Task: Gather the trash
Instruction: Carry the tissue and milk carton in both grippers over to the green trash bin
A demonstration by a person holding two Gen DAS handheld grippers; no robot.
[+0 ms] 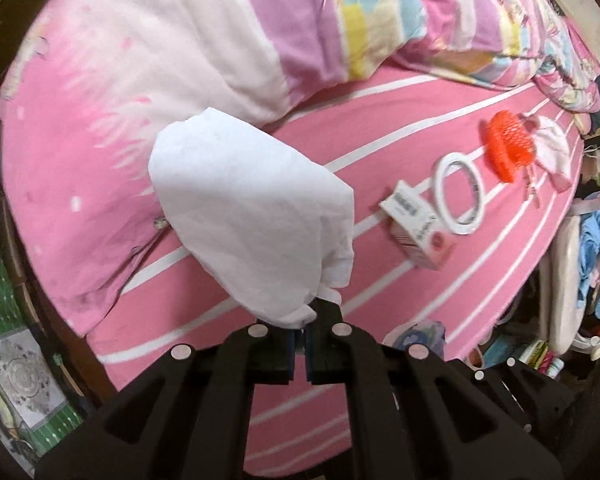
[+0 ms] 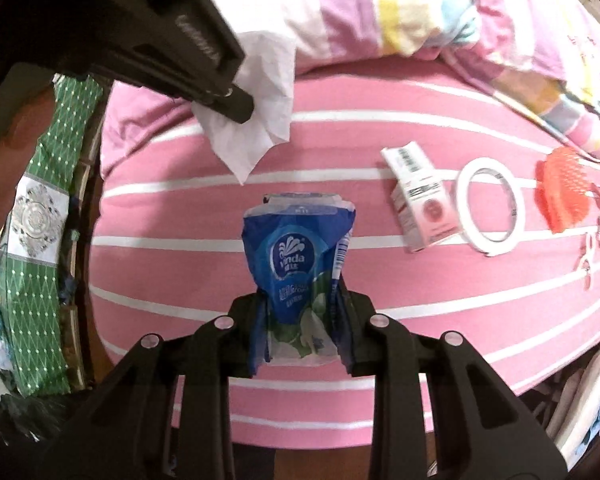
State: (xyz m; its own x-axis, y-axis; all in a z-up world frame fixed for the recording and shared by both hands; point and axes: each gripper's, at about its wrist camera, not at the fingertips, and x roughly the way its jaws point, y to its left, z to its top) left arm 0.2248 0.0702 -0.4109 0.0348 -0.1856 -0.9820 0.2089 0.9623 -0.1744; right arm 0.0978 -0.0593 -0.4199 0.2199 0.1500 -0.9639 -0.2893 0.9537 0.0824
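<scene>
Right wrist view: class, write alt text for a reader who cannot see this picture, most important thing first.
The right gripper pinches a crumpled blue tissue packet above a pink striped bedsheet. Upper left, the left gripper holds a white tissue. To the right lie a small carton, a white ring and an orange mesh item.

Black claw [image 1: 300,334] arms, silver rivets, blue pads.

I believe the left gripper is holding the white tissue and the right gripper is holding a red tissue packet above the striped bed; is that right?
Not quite: the tissue packet in the right gripper is blue, as the right wrist view shows. The left gripper does hold the white tissue above the striped bed.
</scene>
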